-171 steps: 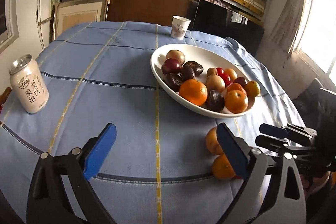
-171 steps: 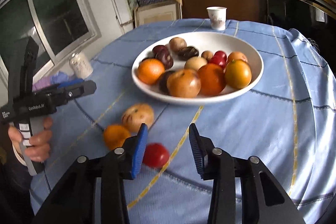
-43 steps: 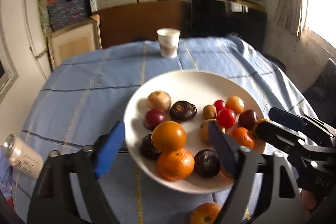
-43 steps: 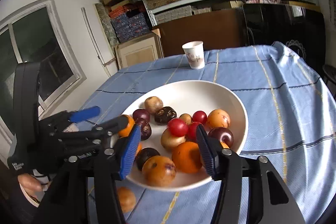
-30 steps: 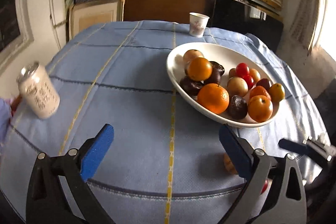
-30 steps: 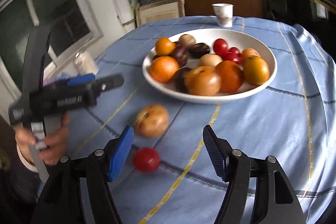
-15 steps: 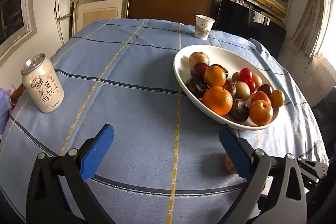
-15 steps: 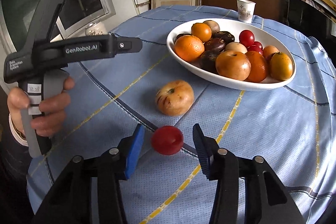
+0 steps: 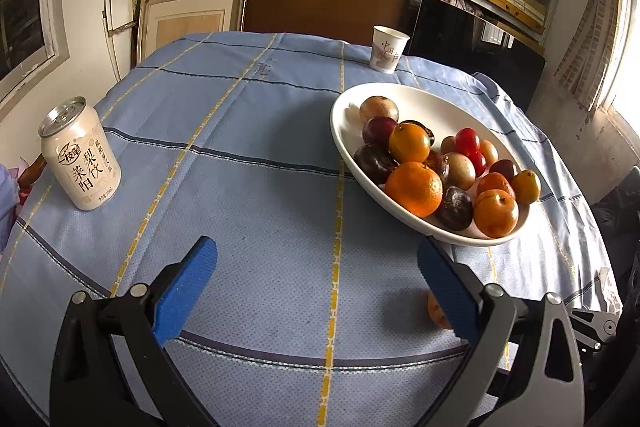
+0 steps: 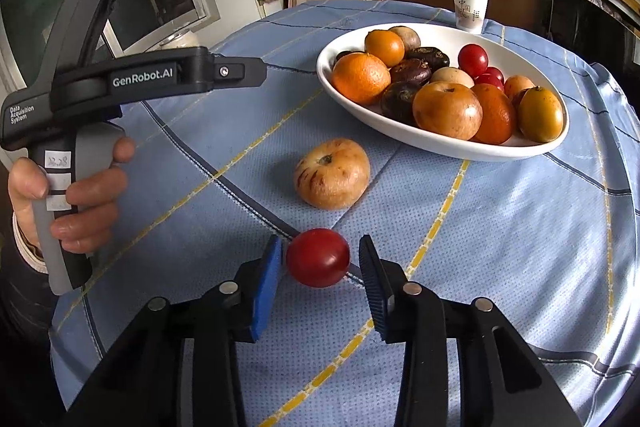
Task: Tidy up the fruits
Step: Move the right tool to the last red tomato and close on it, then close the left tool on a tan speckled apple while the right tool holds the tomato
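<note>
A small red fruit (image 10: 318,257) lies on the blue tablecloth between the blue pads of my right gripper (image 10: 320,255). The jaws are closing; the left pad is nearly touching and a thin gap shows at the right pad. Just beyond lies a pale orange round fruit (image 10: 332,173), half hidden behind a finger in the left wrist view (image 9: 434,311). The white bowl (image 10: 440,143) (image 9: 348,99) holds several oranges, dark fruits and red ones. My left gripper (image 9: 316,255) stands wide open over bare cloth, and a hand holds it at the left of the right wrist view (image 10: 140,79).
A drink can (image 9: 80,155) stands at the table's left edge. A paper cup (image 9: 388,49) (image 10: 470,9) sits behind the bowl. Shelves and a framed board stand behind the round table. The cloth drops off at the near edge.
The right gripper's jaws have narrowed around the red fruit and it has come slightly lower and closer. The left gripper drew back from over the bowl, then stayed still.
</note>
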